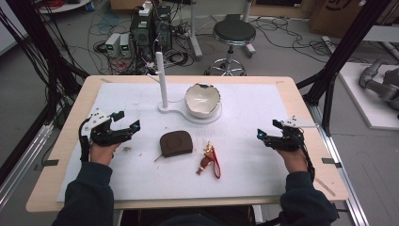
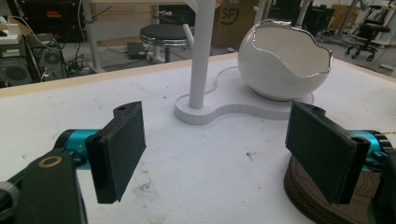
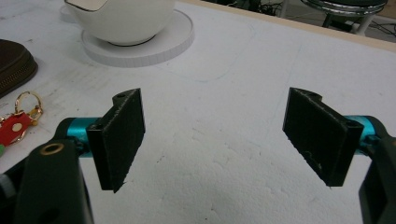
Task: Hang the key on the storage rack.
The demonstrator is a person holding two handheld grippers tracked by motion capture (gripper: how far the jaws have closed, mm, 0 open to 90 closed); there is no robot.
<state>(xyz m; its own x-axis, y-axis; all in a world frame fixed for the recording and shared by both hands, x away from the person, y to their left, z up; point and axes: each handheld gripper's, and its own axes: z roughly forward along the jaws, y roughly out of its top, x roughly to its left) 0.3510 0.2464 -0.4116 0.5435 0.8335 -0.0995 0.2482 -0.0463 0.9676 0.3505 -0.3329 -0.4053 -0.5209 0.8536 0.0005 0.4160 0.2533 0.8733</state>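
Two grippers rest apart on the white mat (image 1: 263, 106) in the high view: the left gripper (image 1: 126, 121) at the left middle of the frame, the right gripper (image 1: 267, 130) at the right middle. Both have their jaws spread wide with nothing between them. Between the two, near the frame's centre, lies a brown zipped pouch (image 1: 176, 143), and just to its lower right a key ring with a red strap (image 1: 210, 160). Above them, a white egg-shaped bowl (image 1: 202, 100) sits on a white stand base (image 1: 173, 108) beside an upright white post (image 1: 161, 77).
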